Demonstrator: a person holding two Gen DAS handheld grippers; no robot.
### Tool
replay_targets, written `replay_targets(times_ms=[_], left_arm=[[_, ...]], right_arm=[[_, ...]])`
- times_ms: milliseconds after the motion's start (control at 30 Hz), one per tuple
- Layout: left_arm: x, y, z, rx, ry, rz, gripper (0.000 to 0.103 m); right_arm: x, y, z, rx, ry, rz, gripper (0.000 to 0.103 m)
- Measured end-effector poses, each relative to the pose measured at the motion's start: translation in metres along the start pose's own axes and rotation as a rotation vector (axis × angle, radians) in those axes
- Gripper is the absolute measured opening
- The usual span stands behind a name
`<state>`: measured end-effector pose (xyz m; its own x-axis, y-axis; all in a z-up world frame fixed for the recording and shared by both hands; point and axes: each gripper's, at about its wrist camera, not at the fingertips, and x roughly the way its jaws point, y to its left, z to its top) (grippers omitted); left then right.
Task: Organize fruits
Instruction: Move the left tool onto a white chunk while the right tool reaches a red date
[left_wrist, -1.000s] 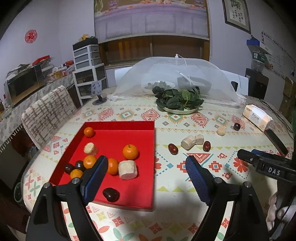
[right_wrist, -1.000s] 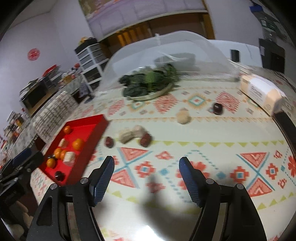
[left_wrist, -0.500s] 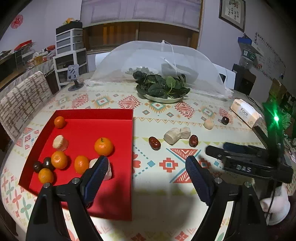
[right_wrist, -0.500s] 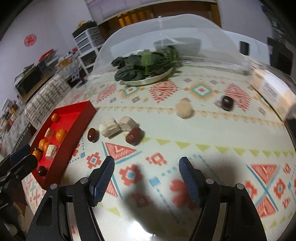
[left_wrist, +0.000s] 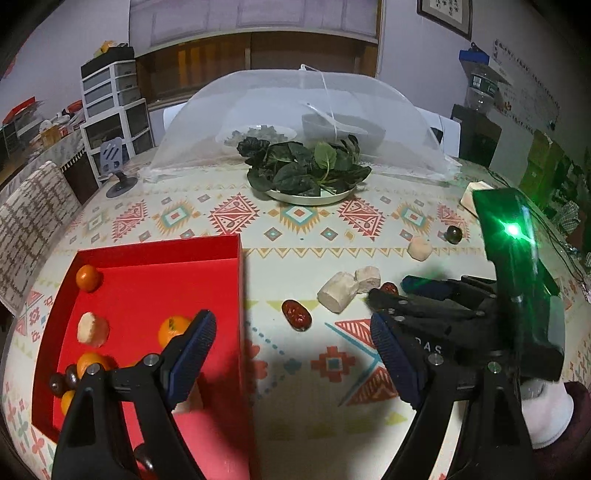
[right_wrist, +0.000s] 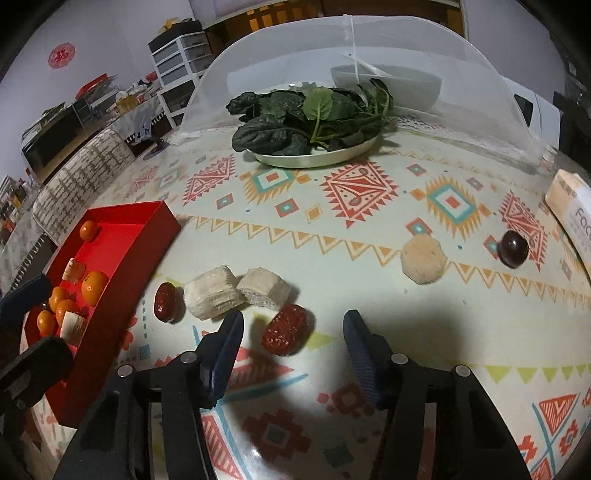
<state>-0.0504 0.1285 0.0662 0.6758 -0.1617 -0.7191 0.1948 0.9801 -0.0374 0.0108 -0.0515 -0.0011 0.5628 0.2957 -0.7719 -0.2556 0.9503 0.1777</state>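
A red date (right_wrist: 286, 328) lies on the patterned tablecloth between the fingers of my right gripper (right_wrist: 291, 343). Its jaws are closing and the pads stand apart from the date on both sides. In the left wrist view the right gripper (left_wrist: 399, 291) reaches in from the right. My left gripper (left_wrist: 291, 339) hangs open and empty over the right wall of the red tray (left_wrist: 238, 266), which holds small oranges (left_wrist: 88, 277), pale chunks and dark fruits. On the cloth lie another date (right_wrist: 165, 302), two pale chunks (right_wrist: 212, 291), a round pale piece (right_wrist: 423, 264) and a dark round fruit (right_wrist: 512, 248).
A plate of leafy greens (left_wrist: 306, 173) stands behind the loose fruit, with a white mesh food cover (left_wrist: 295, 110) beyond it. A pale box (right_wrist: 572, 218) lies at the right edge. A patterned chair back (left_wrist: 29, 214) stands left of the table.
Both grippers have moved forward and lower over the table. The right gripper has come down around the red date and its jaws have narrowed. The left gripper has stayed open.
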Motion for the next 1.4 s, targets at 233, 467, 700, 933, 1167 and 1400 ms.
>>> replay_targets(times_ms=[233,467,700,933,1167,1400], left_arm=[[0.022,-0.004,0.009,0.008,0.044,-0.037,0.085],[0.051,-0.041,0.020,0.187,0.094,-0.078,0.081],[0.072,-0.053,0.025,0.307,0.140,-0.080,0.077],[0.092,-0.058,0.026,0.359,0.207,-0.090,0.077],[0.101,-0.062,0.022,0.379,0.247,-0.063,0.033],[0.091,-0.054,0.025,0.300,0.211,-0.050,0.033]], right_arm=[[-0.001,-0.007,0.000,0.027,-0.015,0.023,0.022],[-0.013,-0.036,0.000,0.120,-0.052,0.045,0.022],[-0.013,-0.049,0.001,0.160,-0.059,0.071,0.022],[-0.013,-0.048,0.000,0.165,-0.055,0.083,0.022],[-0.012,-0.050,0.000,0.176,-0.052,0.086,0.023],[-0.011,-0.050,0.000,0.174,-0.046,0.087,0.023]])
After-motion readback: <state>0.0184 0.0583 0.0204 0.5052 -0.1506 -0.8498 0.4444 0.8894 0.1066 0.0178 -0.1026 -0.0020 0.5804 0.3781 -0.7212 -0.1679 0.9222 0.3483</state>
